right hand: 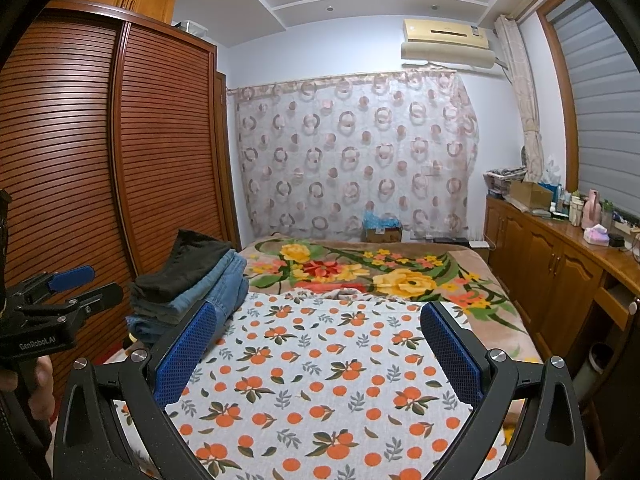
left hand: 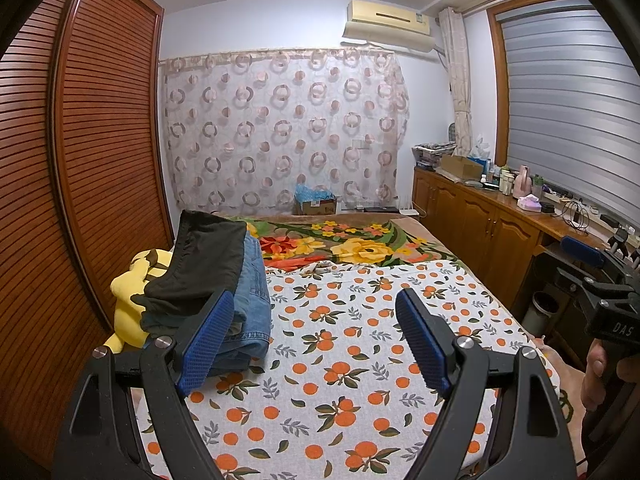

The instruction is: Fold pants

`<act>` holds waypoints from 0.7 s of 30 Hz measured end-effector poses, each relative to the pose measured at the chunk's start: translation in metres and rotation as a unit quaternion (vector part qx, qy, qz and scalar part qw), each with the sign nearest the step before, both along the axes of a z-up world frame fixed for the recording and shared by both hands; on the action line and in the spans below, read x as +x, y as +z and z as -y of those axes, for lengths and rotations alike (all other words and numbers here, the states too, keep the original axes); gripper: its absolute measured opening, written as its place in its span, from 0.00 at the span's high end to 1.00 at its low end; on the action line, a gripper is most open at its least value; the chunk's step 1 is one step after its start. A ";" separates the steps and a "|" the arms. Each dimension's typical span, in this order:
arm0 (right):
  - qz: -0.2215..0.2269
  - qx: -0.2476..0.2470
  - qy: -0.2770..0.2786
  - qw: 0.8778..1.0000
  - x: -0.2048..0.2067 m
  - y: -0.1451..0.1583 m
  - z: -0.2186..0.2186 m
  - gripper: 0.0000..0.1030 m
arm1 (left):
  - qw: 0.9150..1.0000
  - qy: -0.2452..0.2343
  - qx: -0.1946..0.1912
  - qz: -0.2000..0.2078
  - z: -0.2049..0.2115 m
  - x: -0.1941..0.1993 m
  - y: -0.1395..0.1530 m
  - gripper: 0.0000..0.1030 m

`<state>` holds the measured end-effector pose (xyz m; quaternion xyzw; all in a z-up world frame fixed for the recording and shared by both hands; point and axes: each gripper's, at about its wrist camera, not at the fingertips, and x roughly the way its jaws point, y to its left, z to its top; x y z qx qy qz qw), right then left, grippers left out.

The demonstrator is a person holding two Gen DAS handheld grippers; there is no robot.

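**Both grippers open above the bed, pants stacked at left**

Left wrist view: the left gripper [left hand: 316,344] fills the bottom of the frame, its jaws spread wide with nothing between them, over the orange-print sheet [left hand: 340,360]. A pile of pants [left hand: 224,280], dark pairs on top of blue denim ones, sits left of centre on the bed, just behind the left blue pad. A yellow plush [left hand: 128,300] lies beside the pile at far left. The right gripper [left hand: 600,276] appears at the right edge, held by a hand [left hand: 596,372].

Right wrist view: the right gripper [right hand: 320,348] likewise has its jaws apart and empty. The pile sits left of centre; a floral blanket [right hand: 380,272] covers the far bed.
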<state>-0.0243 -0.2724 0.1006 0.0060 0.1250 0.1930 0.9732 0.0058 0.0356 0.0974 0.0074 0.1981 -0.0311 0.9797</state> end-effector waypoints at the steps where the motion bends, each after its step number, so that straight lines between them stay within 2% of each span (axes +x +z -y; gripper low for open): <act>1: 0.000 0.000 0.000 1.000 0.000 0.000 0.000 0.01 | 1.000 0.000 0.000 0.000 0.000 0.001 0.000 0.19; 21: 0.001 -0.001 0.001 1.000 0.000 -0.001 0.000 0.01 | 1.000 0.000 0.000 0.000 0.001 0.001 -0.002 0.19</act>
